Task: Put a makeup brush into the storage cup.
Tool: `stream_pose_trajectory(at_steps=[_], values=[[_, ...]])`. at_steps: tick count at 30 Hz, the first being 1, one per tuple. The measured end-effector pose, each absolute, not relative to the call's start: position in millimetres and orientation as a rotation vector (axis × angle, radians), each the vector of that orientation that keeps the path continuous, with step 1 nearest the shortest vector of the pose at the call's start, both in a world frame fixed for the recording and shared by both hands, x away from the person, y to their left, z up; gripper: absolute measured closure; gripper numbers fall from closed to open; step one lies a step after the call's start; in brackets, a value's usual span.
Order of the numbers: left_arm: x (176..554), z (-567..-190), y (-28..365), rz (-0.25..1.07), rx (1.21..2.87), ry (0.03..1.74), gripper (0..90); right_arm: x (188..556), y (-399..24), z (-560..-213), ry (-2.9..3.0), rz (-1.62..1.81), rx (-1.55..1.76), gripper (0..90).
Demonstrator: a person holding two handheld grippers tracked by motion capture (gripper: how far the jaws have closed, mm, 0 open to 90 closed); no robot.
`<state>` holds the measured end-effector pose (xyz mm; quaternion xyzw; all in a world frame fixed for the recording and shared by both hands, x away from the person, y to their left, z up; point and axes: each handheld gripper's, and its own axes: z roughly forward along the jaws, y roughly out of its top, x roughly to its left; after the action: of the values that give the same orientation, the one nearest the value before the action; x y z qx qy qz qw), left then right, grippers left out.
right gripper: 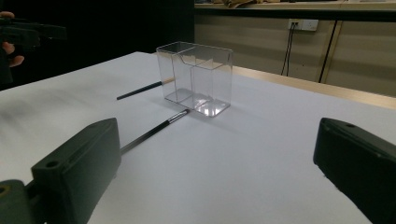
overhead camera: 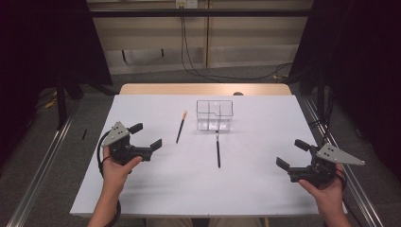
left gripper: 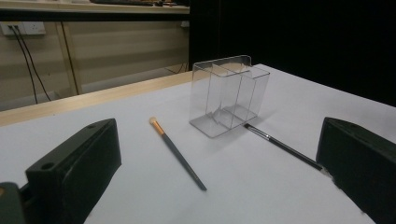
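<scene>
Your overhead cam looked down from the near side, while both gripper cams sat low, sharing that clear organizer [overhead camera: 215, 115] [left gripper: 229, 93] [right gripper: 196, 77].

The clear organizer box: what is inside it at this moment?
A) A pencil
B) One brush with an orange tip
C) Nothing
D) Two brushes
C: the clear organizer box stands empty, while the orange-tipped brush and the dark brush both lie on the white table outside it.
</scene>
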<state>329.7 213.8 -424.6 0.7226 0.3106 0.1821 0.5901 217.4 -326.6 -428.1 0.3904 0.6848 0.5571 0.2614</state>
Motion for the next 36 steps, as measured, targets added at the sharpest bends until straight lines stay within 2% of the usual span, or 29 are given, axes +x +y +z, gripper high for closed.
stream_pose_trajectory(at_steps=[36], values=[[382.8, -431.9, 172.7, 0.409, 1.671, 0.78, 0.0, 215.2, -327.6, -426.8, 1.855, 1.515, 1.037, 0.7]])
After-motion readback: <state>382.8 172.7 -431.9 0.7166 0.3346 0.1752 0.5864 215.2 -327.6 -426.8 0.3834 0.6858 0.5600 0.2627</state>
